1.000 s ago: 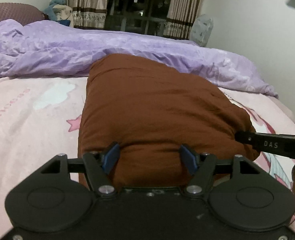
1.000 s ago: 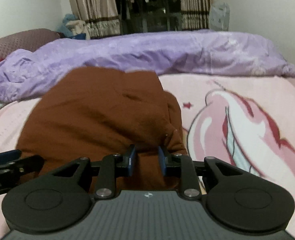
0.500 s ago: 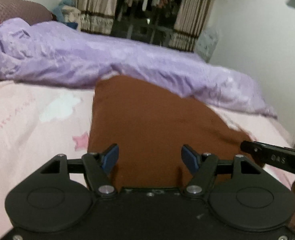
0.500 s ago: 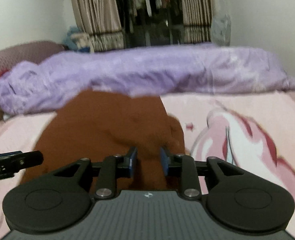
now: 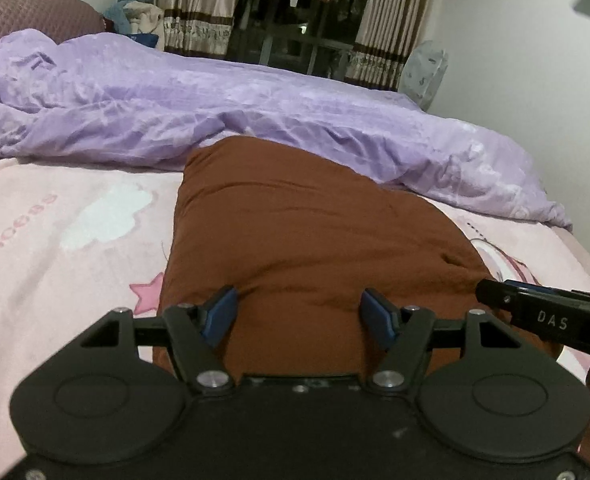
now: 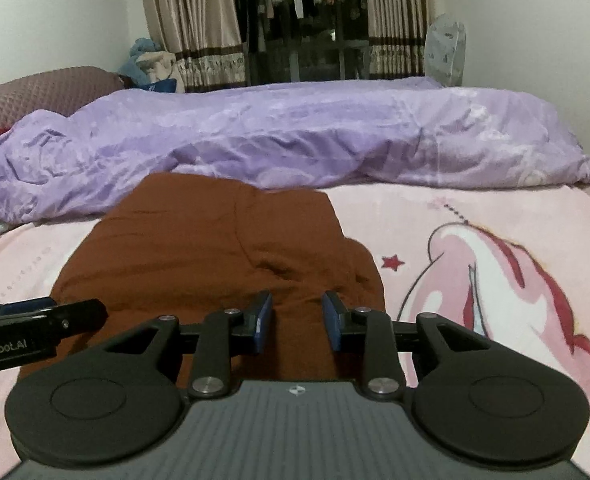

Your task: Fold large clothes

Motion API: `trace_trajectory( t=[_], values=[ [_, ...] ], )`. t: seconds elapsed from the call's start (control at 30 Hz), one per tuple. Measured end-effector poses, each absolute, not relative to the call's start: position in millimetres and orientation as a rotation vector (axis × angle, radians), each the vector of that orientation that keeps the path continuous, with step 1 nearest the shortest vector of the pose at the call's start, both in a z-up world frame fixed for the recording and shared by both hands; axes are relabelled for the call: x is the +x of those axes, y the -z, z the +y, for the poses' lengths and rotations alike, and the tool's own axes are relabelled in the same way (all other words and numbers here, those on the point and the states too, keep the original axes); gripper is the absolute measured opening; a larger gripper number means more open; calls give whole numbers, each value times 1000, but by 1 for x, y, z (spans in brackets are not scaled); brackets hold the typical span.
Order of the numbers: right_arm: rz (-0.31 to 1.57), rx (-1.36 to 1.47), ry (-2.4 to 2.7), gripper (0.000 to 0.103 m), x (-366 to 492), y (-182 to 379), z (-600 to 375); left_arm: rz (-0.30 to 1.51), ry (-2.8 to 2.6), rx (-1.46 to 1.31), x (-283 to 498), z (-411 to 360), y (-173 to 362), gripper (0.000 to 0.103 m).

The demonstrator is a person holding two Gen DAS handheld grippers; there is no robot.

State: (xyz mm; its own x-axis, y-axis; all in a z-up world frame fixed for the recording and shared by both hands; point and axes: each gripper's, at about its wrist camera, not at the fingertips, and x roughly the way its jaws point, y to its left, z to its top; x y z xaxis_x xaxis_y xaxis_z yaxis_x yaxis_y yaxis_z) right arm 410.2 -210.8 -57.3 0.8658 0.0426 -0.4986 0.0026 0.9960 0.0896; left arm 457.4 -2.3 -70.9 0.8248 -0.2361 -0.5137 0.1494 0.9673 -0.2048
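Left wrist view: a crumpled purple duvet (image 5: pixel 255 120) runs along the far side of the bed, curtains (image 5: pixel 191 8) and a covered fan (image 5: pixel 423 72) behind it. The folded brown garment (image 5: pixel 315 248) sits mid-bed on the pink printed blanket (image 5: pixel 55 240), a soft, puffy rectangle. The left gripper (image 5: pixel 299 312) tilts down at its near edge, jaws wide apart, gripping nothing. Just to the right, the right gripper (image 6: pixel 297 320) points down likewise, blue pads (image 6: pixel 263 320) parted and holding nothing.
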Motion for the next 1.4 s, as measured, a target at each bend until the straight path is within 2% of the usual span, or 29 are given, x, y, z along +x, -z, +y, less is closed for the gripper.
trace_trajectory(
  t=[0.37, 0.63, 0.87, 1.03, 1.2, 1.27, 1.3, 1.4],
  values=[
    [517, 78, -22, 36, 407, 60, -208, 562, 192, -134, 457, -4, 71, 72],
    [444, 113, -45, 37, 363, 41, -216, 520, 170, -117, 405, 2, 62, 72],
    [516, 135, -33, 37, 366, 64, -222, 578, 176, -149, 397, 5, 84, 72],
    [550, 151, -32, 37, 376, 76, -222, 591, 166, -153, 405, 6, 92, 79],
    [538, 135, -25, 37, 363, 68, -219, 594, 155, -153, 393, 6, 81, 78],
    [524, 143, -32, 42, 349, 58, -219, 603, 160, -170, 382, 7, 73, 78],
    [516, 143, -36, 48, 340, 52, -218, 598, 163, -176, 375, 8, 69, 81],
    [485, 125, -36, 57, 314, 43, -216, 570, 155, -157, 345, 8, 57, 90]
  ],
)
